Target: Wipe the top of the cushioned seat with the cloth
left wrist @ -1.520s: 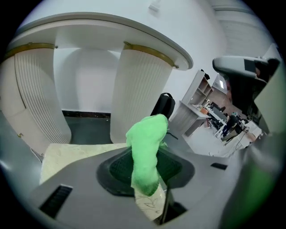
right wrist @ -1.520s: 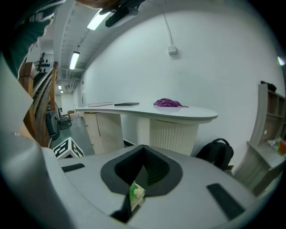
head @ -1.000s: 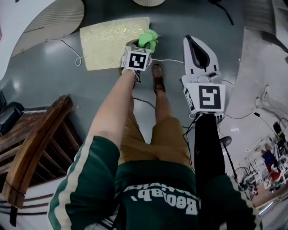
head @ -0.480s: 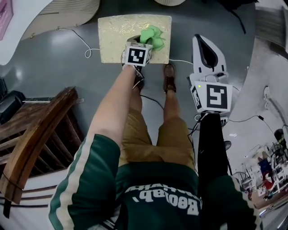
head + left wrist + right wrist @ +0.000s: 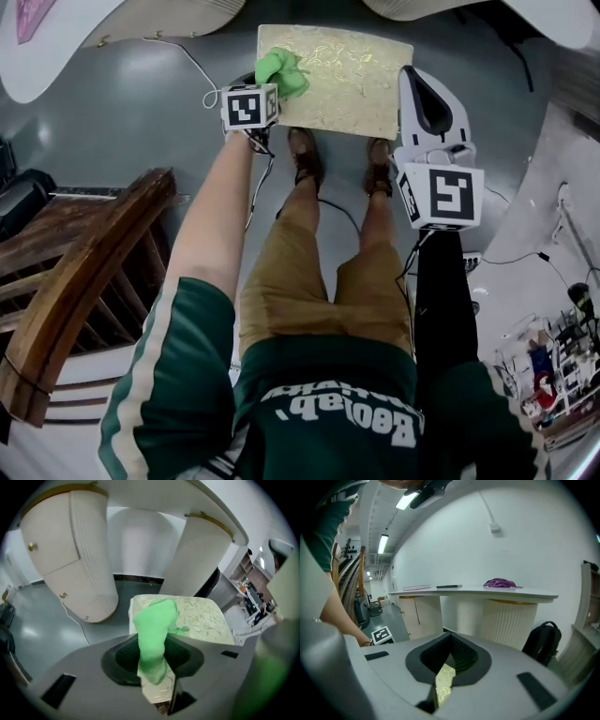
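The cushioned seat (image 5: 347, 80) is a pale gold patterned square on the grey floor, just beyond the person's feet. A bright green cloth (image 5: 281, 73) lies bunched on its near left corner. My left gripper (image 5: 267, 86) is shut on the cloth, and the cloth (image 5: 153, 634) sticks up between the jaws over the seat (image 5: 206, 618). My right gripper (image 5: 419, 80) hangs over the seat's right edge, apart from the cloth. Its jaws are shut with nothing in them, and only a sliver of the seat (image 5: 444, 682) shows through the slit of the right gripper (image 5: 449, 665).
A dark wooden chair (image 5: 84, 281) stands at the left. A white cable (image 5: 199, 67) runs over the floor by the seat's left side. Ribbed white counter bases (image 5: 75, 559) rise behind the seat. A black backpack (image 5: 543, 641) leans at the right, and a purple cloth (image 5: 500, 582) lies on the counter.
The left gripper has dragged the green cloth from the seat's near right corner across to its near left corner. The right gripper now hangs over the seat's right edge.
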Tool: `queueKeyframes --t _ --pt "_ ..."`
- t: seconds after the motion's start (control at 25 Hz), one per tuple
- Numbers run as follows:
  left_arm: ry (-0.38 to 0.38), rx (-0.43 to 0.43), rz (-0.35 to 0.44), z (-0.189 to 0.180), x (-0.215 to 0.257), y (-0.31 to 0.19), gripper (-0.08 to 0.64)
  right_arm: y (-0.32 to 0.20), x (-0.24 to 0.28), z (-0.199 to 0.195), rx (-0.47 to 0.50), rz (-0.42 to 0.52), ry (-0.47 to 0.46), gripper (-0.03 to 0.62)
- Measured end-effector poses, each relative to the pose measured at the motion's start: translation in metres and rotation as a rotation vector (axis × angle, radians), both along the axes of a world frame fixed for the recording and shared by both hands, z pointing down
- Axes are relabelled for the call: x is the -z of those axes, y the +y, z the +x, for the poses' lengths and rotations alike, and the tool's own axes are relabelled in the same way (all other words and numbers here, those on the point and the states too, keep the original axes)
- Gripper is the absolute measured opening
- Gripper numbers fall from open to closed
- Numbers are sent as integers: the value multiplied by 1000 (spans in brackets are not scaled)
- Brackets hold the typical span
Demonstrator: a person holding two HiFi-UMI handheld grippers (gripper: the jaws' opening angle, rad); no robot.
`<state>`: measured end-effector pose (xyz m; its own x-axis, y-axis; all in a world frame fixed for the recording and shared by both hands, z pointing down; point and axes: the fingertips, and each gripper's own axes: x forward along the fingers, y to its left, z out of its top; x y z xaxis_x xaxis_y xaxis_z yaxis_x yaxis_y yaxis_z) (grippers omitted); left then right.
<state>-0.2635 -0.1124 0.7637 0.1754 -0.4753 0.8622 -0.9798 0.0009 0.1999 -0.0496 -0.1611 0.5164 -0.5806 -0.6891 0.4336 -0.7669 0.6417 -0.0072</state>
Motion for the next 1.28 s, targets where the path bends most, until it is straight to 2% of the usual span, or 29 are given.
queueKeyframes --t 0.08,0.2,0.28,0.4,0.52,0.72,0.84,0.96,1.28 --pt "9 91 -31 -27 -4 9 146 1 0 -10 3 2 4 8" --pt "-39 147 -122 -63 -18 33 146 5 -2 -22 0 1 1 8" --pt "-25 200 -159 -79 -25 51 144 10 -4 -30 0 -6 -1 8" --pt "18 245 -148 -88 -26 59 144 15 -3 -39 0 -7 -1 8" --pt "25 218 -126 -84 -19 57 144 19 3 -40 0 4 5 8" --pt "28 178 -28 -72 9 44 144 19 7 -22 -24 11 2 8" --pt "40 144 33 -48 32 45 144 22 3 -3 -37 -1 1 8" --pt "65 107 81 -8 50 44 144 18 3 18 -53 -10 3 8" --pt "186 27 143 141 74 39 144 17 7 88 -61 -5 16 8"
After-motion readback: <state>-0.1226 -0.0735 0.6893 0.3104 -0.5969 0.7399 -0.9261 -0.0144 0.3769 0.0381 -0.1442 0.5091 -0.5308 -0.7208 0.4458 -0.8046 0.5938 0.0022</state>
